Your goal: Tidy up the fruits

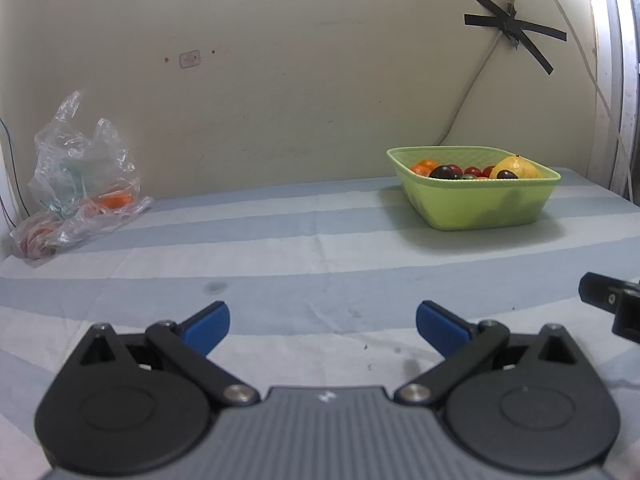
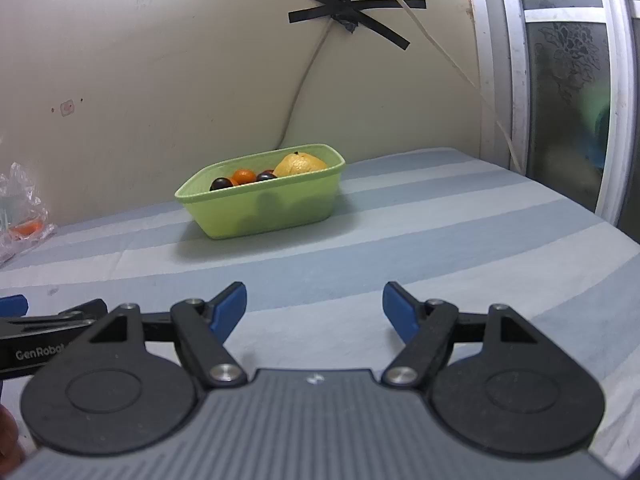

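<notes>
A light green basket (image 1: pixel 480 204) stands at the back right of the striped cloth. It holds a yellow lemon (image 1: pixel 518 168), small oranges (image 1: pixel 424 167) and dark plums (image 1: pixel 442 171). In the right wrist view the basket (image 2: pixel 264 208) is ahead and left, with the lemon (image 2: pixel 300 164) and an orange (image 2: pixel 244 176) showing. A clear plastic bag (image 1: pixel 80 184) at the back left holds an orange fruit (image 1: pixel 114 201). My left gripper (image 1: pixel 322 326) is open and empty, low over the cloth. My right gripper (image 2: pixel 314 308) is open and empty too.
The blue and white striped cloth (image 1: pixel 280 248) covers the surface up to a cream wall. A white cable (image 1: pixel 472 92) taped with black tape hangs behind the basket. A window frame (image 2: pixel 560 100) stands at the right. The bag (image 2: pixel 24 216) shows at the right wrist view's left edge.
</notes>
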Action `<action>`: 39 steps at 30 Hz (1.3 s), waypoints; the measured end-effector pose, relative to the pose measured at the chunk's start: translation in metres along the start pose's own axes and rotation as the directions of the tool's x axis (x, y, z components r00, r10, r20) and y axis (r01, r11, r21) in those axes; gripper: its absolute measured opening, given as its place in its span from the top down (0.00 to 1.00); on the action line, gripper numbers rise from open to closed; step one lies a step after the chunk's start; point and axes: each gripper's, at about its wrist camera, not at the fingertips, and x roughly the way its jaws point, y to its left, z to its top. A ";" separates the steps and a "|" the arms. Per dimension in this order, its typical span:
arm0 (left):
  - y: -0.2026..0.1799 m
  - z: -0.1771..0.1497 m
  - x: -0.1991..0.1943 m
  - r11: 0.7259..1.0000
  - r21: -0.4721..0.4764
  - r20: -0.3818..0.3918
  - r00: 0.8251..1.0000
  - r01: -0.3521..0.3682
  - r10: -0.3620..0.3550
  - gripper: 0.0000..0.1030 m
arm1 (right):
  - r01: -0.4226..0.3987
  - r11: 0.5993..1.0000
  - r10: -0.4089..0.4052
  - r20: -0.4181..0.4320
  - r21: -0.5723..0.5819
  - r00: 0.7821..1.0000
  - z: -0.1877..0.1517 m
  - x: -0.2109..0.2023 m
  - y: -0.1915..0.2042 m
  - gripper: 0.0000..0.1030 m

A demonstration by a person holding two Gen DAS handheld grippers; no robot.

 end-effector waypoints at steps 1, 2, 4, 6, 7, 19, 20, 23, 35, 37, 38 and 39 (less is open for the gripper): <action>0.000 0.000 0.000 1.000 0.000 -0.001 1.000 0.000 0.000 0.00 | 0.000 1.000 0.000 0.002 0.003 1.000 0.000 0.000 0.000 0.25; 0.000 0.000 0.000 1.000 0.000 -0.003 1.000 0.001 -0.001 0.00 | -0.001 1.000 0.001 0.004 0.005 1.000 0.000 -0.001 -0.001 0.25; 0.000 0.000 0.001 1.000 0.000 -0.007 1.000 0.003 -0.003 0.00 | 0.000 1.000 0.000 0.007 0.009 1.000 0.000 -0.001 -0.001 0.25; 0.000 0.000 0.001 1.000 -0.003 -0.005 1.000 0.002 -0.002 0.00 | 0.000 1.000 0.000 0.009 0.012 1.000 0.000 -0.001 -0.001 0.25; 0.000 0.000 0.001 1.000 -0.005 -0.004 1.000 0.002 -0.002 0.00 | 0.000 1.000 0.000 0.010 0.014 1.000 0.000 -0.001 -0.001 0.25; -0.001 -0.001 0.001 1.000 0.007 -0.004 1.000 -0.004 0.004 0.00 | -0.001 1.000 0.001 0.016 0.023 1.000 0.000 -0.003 -0.001 0.25; -0.002 0.000 0.001 1.000 0.014 -0.007 1.000 -0.016 0.016 0.00 | -0.001 1.000 0.000 0.016 0.023 1.000 0.000 -0.003 -0.001 0.25; -0.004 0.000 0.001 0.999 0.028 -0.011 1.000 -0.025 0.026 0.00 | 0.000 1.000 0.000 0.016 0.023 1.000 0.000 -0.003 -0.001 0.25; -0.003 0.000 0.005 0.999 0.035 -0.033 0.999 -0.025 0.027 0.00 | -0.002 1.000 0.001 0.016 0.023 1.000 0.000 -0.003 -0.001 0.25; -0.003 0.000 0.004 0.999 0.039 -0.031 0.999 -0.025 0.027 0.00 | -0.002 1.000 0.001 0.016 0.024 1.000 0.000 -0.003 -0.001 0.25; -0.004 0.000 0.004 0.999 0.040 -0.031 0.999 -0.026 0.027 0.00 | -0.002 1.000 0.001 0.016 0.024 1.000 0.000 -0.003 -0.001 0.25; -0.004 0.000 0.004 0.999 0.041 -0.030 0.999 -0.027 0.028 0.00 | -0.002 1.000 0.001 0.016 0.024 1.000 0.001 -0.003 -0.001 0.25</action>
